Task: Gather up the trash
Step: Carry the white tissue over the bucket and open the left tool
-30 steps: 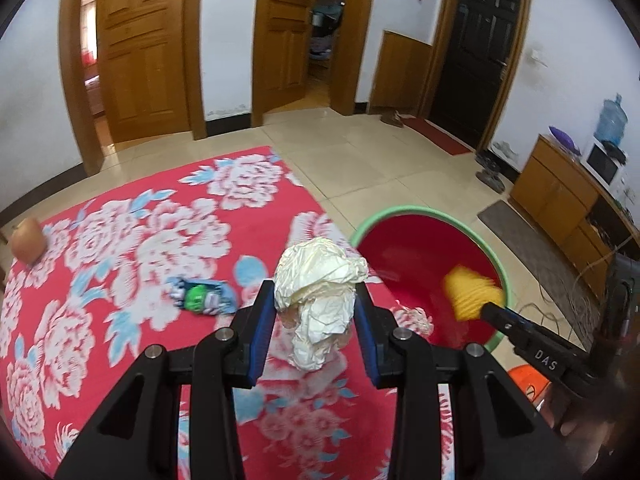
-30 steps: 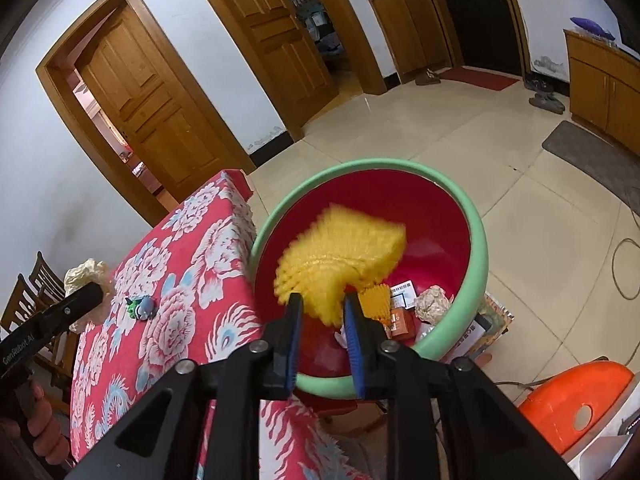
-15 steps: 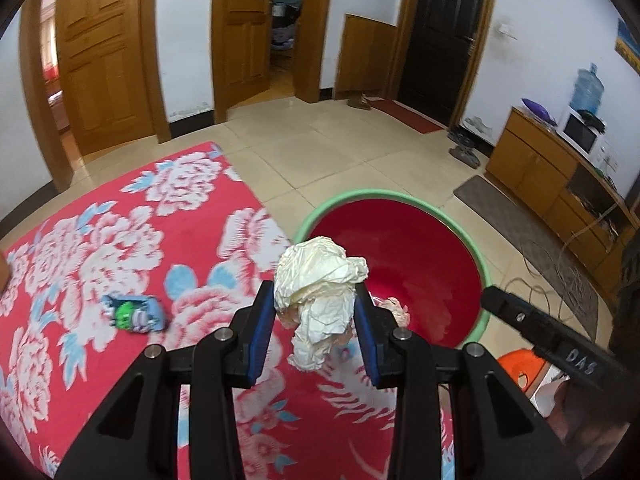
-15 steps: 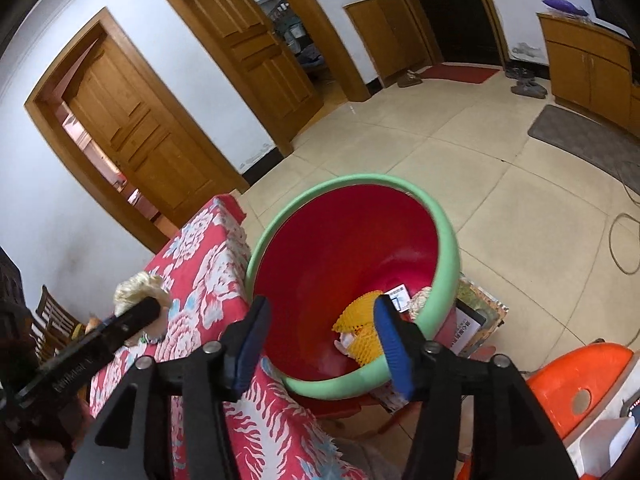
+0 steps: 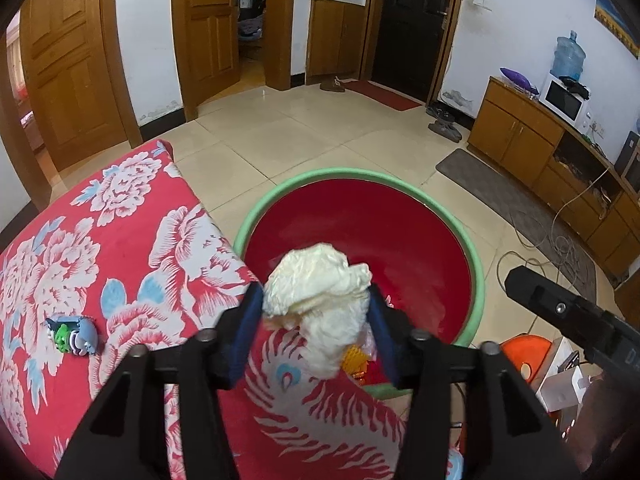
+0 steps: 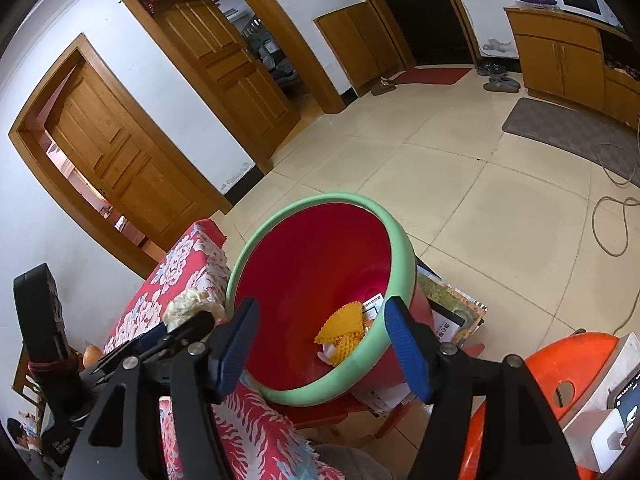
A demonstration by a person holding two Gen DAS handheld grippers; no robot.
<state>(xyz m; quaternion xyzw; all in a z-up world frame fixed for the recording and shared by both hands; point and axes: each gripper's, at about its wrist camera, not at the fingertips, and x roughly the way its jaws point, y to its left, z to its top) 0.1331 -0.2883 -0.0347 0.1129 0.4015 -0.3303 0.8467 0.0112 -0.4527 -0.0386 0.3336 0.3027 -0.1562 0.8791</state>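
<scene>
My left gripper (image 5: 316, 336) is shut on a crumpled cream paper wad (image 5: 320, 296) and holds it at the table edge, beside the near rim of the red bin with a green rim (image 5: 478, 268). My right gripper (image 6: 324, 340) is open and empty above the bin's (image 6: 400, 256) near rim. A yellow mesh piece (image 6: 344, 330) lies inside the bin with other scraps. A blue and green wrapper (image 5: 72, 334) lies on the red floral tablecloth (image 5: 132, 240). The left gripper with the wad (image 6: 192, 304) shows at left in the right wrist view.
An orange plastic stool (image 6: 560, 376) with a white box (image 6: 608, 436) stands right of the bin. Tiled floor (image 5: 320, 136), cables (image 6: 616, 216), a grey mat (image 5: 516, 200) and wooden cabinets (image 5: 532, 136) lie beyond. A brown fruit (image 6: 91, 354) sits on the table's far side.
My right gripper opened and the yellow mesh piece dropped into the bin. My left gripper carried the paper wad rightward from over the table toward the bin rim.
</scene>
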